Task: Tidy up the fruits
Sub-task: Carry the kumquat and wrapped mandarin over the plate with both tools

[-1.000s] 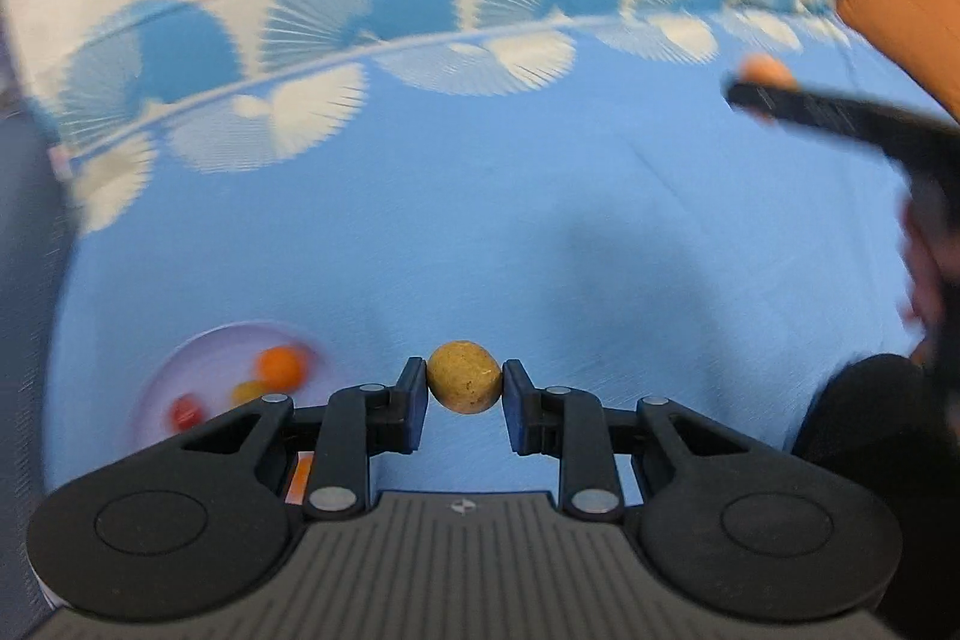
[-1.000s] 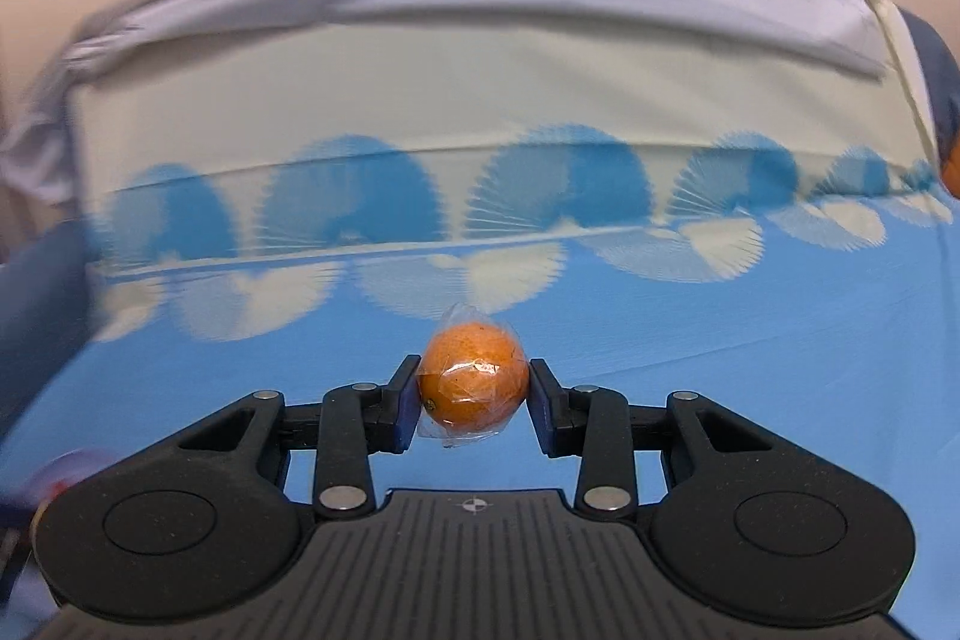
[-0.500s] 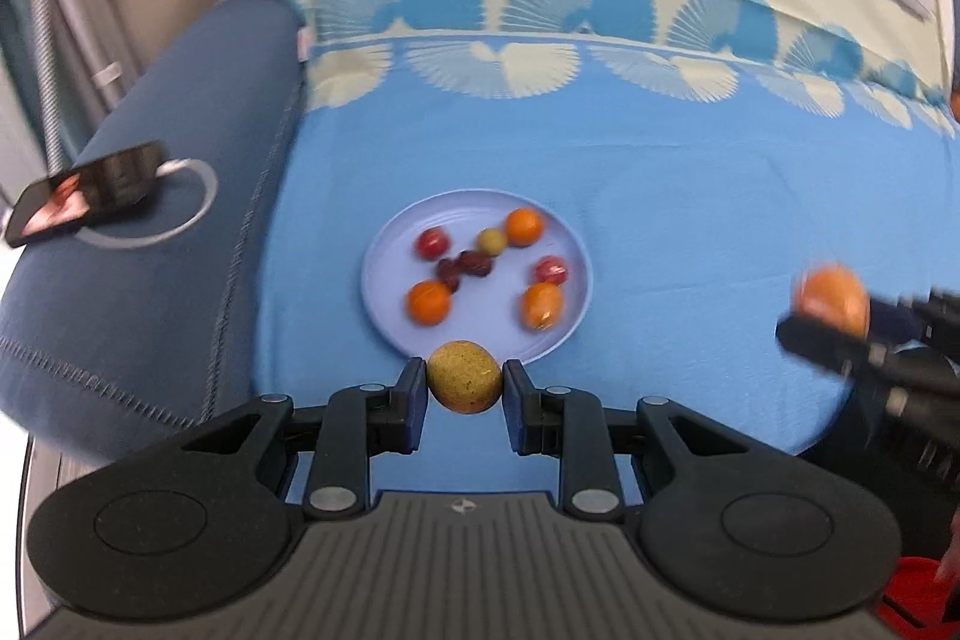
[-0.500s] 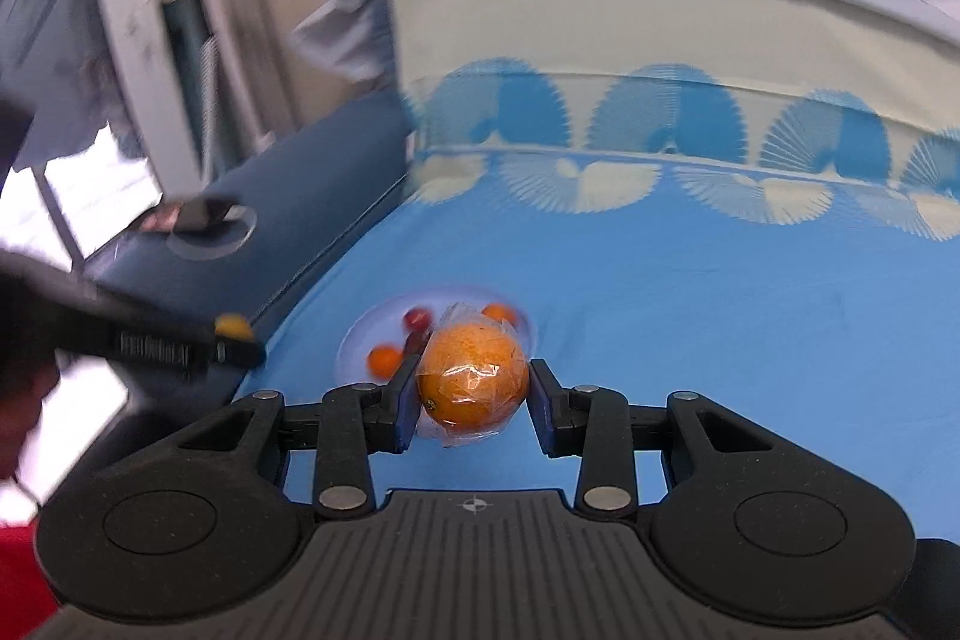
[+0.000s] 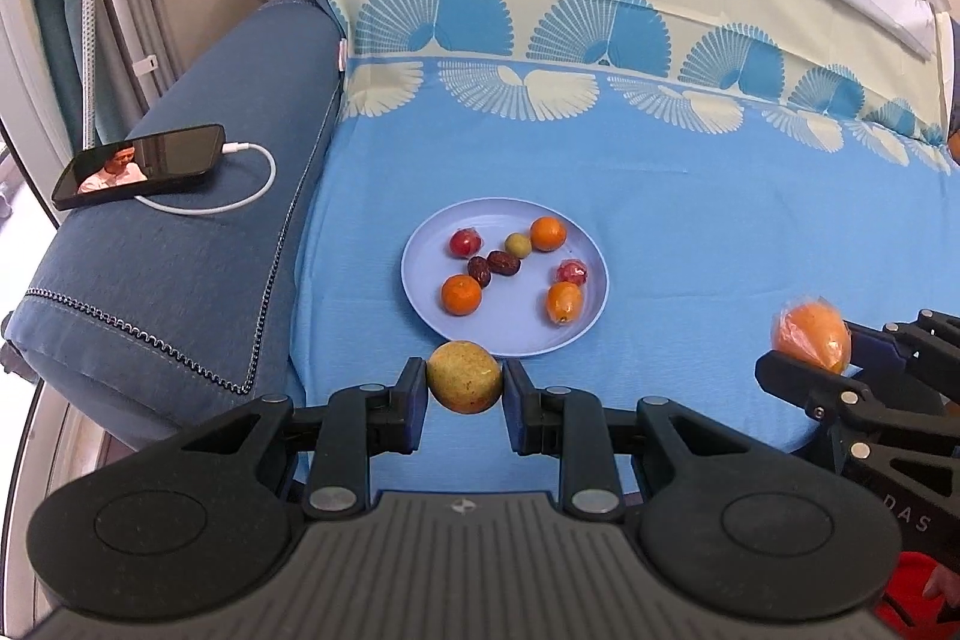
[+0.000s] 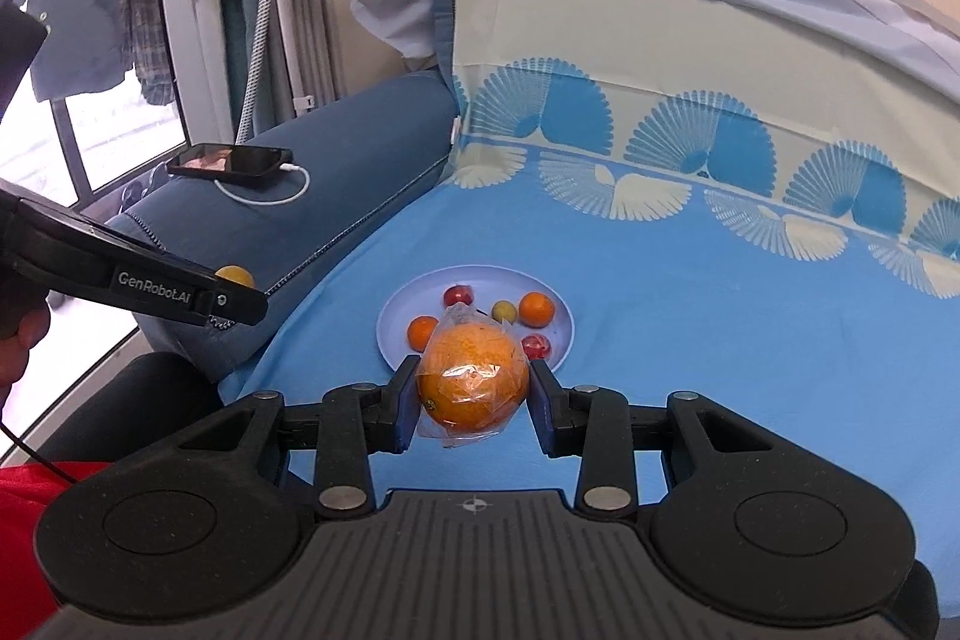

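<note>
From the left wrist, the plate (image 5: 591,307) sits on the blue bedsheet (image 5: 690,232) and already carries eight small fruits, so most of the sorting looks done. Two fruits remain in the air: the left gripper (image 5: 465,377) has its jaws clenched on a round, speckled yellow fruit (image 5: 464,376) just at the plate's 6 o'clock edge, and at 3 o'clock the right gripper (image 5: 810,349) grasps an orange (image 5: 813,334). From the right wrist, the orange (image 6: 474,379), large, dimpled and wrapped in clear film, is pinched between the right gripper (image 6: 474,391) jaws short of the plate (image 6: 390,325); the left gripper (image 6: 231,289) shows at 9 o'clock.
</note>
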`<action>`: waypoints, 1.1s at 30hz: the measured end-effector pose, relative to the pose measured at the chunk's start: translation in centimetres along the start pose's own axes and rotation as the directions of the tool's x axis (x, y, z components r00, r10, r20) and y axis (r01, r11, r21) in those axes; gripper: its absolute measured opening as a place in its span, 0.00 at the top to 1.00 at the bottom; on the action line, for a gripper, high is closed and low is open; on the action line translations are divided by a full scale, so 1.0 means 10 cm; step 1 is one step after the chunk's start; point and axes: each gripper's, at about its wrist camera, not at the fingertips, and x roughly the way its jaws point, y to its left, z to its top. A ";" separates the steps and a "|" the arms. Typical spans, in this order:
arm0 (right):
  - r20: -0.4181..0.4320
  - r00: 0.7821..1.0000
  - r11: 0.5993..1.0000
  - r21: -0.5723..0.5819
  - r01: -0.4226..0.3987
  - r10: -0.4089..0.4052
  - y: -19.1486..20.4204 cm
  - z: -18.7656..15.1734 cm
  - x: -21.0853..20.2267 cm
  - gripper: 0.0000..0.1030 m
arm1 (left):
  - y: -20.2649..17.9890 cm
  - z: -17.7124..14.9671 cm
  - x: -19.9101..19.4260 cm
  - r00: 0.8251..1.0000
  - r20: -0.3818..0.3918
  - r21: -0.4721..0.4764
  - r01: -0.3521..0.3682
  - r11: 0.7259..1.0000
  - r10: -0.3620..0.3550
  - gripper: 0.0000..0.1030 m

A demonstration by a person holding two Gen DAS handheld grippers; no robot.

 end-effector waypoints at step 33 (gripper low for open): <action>-0.124 0.992 1.000 0.022 -0.012 0.015 -0.05 -0.05 0.32 0.62 | 0.07 -0.05 0.41 0.993 -0.118 -0.027 0.014 1.000 -0.017 0.72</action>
